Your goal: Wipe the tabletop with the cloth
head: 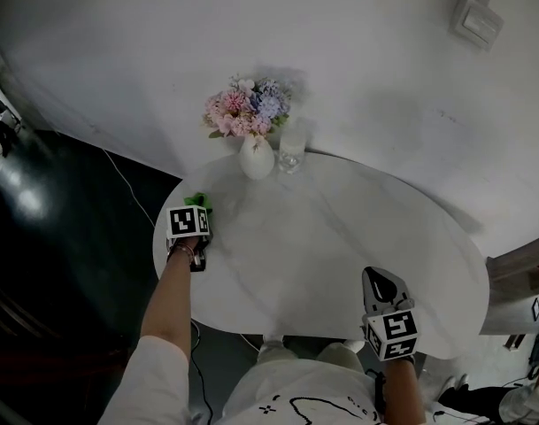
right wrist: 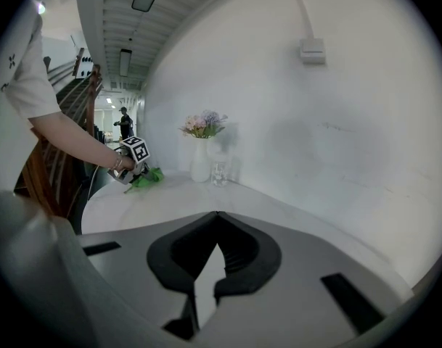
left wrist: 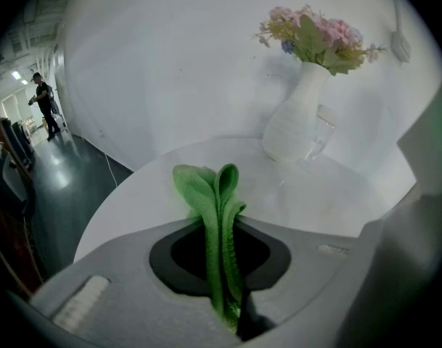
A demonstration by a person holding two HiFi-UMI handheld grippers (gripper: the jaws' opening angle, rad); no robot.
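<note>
Green cloth [left wrist: 219, 220], bunched in folds

The cloth [left wrist: 205, 185] is bright green with a fine ribbed knit, gathered into several upright folds. It is pinched between the jaws of the left tongs [left wrist: 222, 227], and its rounded, looped end sticks out past their tips. From the head view the cloth [head: 198, 201] shows as a small green tuft at the left edge of the surface [head: 340, 237], over or on it; contact cannot be told. The surface is a white, rounded tabletop with faint grey veining and a soft sheen, and it stands close against a pale wall.
</note>
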